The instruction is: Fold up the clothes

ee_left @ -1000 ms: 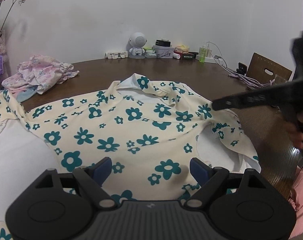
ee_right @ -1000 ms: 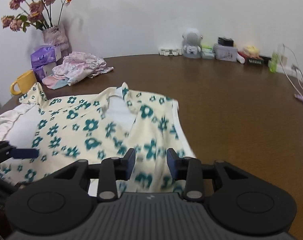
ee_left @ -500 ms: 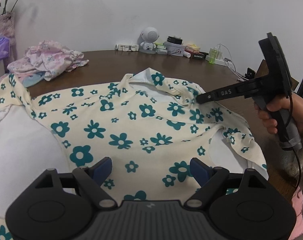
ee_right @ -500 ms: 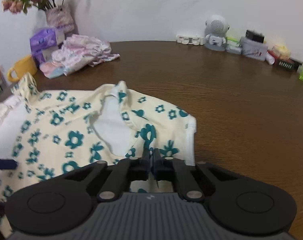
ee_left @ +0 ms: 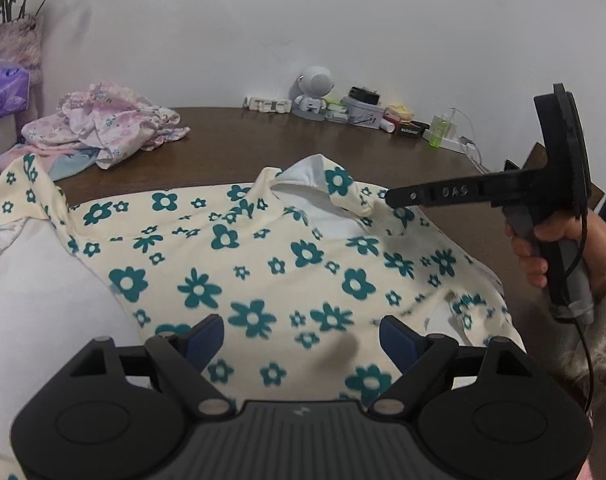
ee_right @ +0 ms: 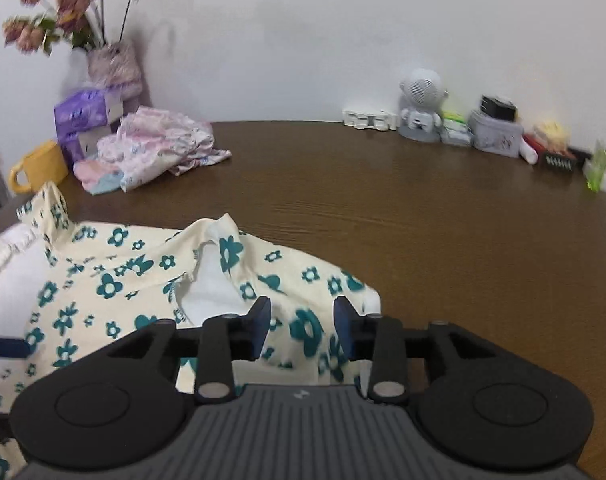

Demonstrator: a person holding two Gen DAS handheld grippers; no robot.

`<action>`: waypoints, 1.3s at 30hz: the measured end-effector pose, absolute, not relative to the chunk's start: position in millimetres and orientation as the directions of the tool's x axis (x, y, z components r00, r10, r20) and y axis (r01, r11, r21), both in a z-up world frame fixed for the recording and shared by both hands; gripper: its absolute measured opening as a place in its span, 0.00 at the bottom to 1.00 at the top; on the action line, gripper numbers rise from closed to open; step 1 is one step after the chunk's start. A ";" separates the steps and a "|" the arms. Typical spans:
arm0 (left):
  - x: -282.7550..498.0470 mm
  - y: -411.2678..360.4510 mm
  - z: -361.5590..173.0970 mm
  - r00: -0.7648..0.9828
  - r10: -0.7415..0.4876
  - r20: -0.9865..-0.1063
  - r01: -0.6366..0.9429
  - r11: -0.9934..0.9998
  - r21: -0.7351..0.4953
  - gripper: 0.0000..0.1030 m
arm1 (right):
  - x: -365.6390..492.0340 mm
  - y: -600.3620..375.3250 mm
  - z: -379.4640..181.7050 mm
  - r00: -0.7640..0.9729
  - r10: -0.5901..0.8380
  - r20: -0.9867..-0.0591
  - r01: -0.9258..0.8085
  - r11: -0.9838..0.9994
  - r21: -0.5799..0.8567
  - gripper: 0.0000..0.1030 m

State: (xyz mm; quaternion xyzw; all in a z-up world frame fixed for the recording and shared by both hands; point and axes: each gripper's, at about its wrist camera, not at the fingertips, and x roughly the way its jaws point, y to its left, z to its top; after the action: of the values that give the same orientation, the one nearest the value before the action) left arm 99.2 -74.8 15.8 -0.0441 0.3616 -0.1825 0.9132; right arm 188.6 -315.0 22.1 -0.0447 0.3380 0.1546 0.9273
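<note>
Fingers of your left gripper [ee_left: 301, 338] and right gripper [ee_right: 302, 328] stood apart, empty, over the cream teal-flowered cotton shirt [ee_left: 263, 264] at lower centre.

A plain white wall [ee_right: 303, 20] stands behind a dark brown wooden table [ee_right: 443, 240]. Along the table's far edge sit a small white robot figure [ee_right: 421, 106] and boxes; at its far left corner, a vase [ee_right: 111, 66] of dried flowers.
</note>
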 end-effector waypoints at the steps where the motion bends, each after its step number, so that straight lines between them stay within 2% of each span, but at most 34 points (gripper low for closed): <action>1: 104.3 -74.2 15.5 0.666 -0.364 -0.651 0.291 0.930 -0.223 0.82 | 192.9 -311.6 20.3 0.717 0.256 -0.649 -0.327 0.945 0.011 0.34; 4: 121.6 -70.7 13.5 0.651 -0.353 -0.672 0.248 0.936 -0.251 0.82 | 202.7 -303.6 13.3 0.693 0.257 -0.674 -0.354 0.935 -0.008 0.34; 6: 135.2 -68.8 12.2 0.650 -0.330 -0.684 0.217 0.944 -0.249 0.81 | 205.2 -299.7 9.1 0.681 0.256 -0.686 -0.367 0.930 -0.017 0.29; 7: 142.3 -68.2 10.9 0.652 -0.314 -0.690 0.201 0.949 -0.241 0.81 | 205.7 -298.3 7.3 0.677 0.250 -0.692 -0.368 0.929 -0.025 0.14; 8: 148.6 -67.7 9.6 0.655 -0.297 -0.694 0.186 0.954 -0.233 0.81 | 206.3 -298.9 6.4 0.680 0.243 -0.692 -0.359 0.933 -0.025 0.05; 13: 168.9 -64.0 8.2 0.673 -0.251 -0.696 0.140 0.967 -0.213 0.79 | 211.3 -311.4 4.7 0.695 0.221 -0.684 -0.285 0.958 0.020 0.05; 15: 166.9 -59.7 10.4 0.680 -0.246 -0.691 0.131 0.968 -0.216 0.79 | 213.2 -315.7 5.7 0.689 0.237 -0.685 -0.280 0.959 0.050 0.06; 18: 161.9 -52.6 14.5 0.692 -0.239 -0.681 0.117 0.968 -0.221 0.79 | 211.0 -317.0 12.1 0.687 0.291 -0.666 -0.316 0.945 0.087 0.17; 20: 158.7 -47.9 17.1 0.700 -0.234 -0.674 0.108 0.969 -0.224 0.79 | 208.3 -307.8 17.3 0.703 0.306 -0.641 -0.365 0.930 0.044 0.36; 24: 152.1 -38.4 22.5 0.716 -0.224 -0.661 0.090 0.969 -0.231 0.79 | 214.6 -283.2 16.3 0.694 0.296 -0.656 -0.432 0.901 -0.050 0.35; 26: 148.8 -33.7 25.2 0.724 -0.219 -0.655 0.081 0.969 -0.235 0.80 | 222.3 -276.6 12.0 0.694 0.249 -0.675 -0.412 0.907 -0.090 0.09; 28: 142.0 -25.3 28.8 0.732 -0.212 -0.647 0.070 0.969 -0.238 0.80 | 230.6 -281.0 10.8 0.687 0.237 -0.687 -0.382 0.922 -0.064 0.09; 30: 130.9 -9.3 34.5 0.739 -0.194 -0.645 0.050 0.971 -0.235 0.81 | 234.0 -290.2 12.4 0.677 0.259 -0.689 -0.362 0.932 -0.006 0.12; 31: 126.8 -1.5 37.9 0.738 -0.184 -0.649 0.043 0.973 -0.228 0.81 | 234.3 -295.5 15.6 0.671 0.282 -0.686 -0.358 0.933 0.033 0.24; 32: 122.7 6.3 41.4 0.737 -0.175 -0.653 0.035 0.975 -0.221 0.81 | 232.7 -300.6 21.0 0.669 0.300 -0.680 -0.351 0.934 0.066 0.41; 36: 117.8 29.1 56.7 0.727 -0.142 -0.672 0.022 0.983 -0.183 0.81 | 212.4 -301.2 51.8 0.682 0.350 -0.642 -0.383 0.919 0.093 0.43; 39: 131.0 34.2 63.4 0.715 -0.137 -0.686 0.021 0.984 -0.175 0.81 | 203.9 -281.1 67.9 0.639 0.416 -0.647 -0.445 0.886 0.131 0.43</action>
State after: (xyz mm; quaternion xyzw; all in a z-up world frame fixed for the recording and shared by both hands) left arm 131.0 34.2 63.4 -0.0772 0.3751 -0.0430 0.9228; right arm 203.9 -281.1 67.9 -0.0202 0.3519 0.2377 0.9051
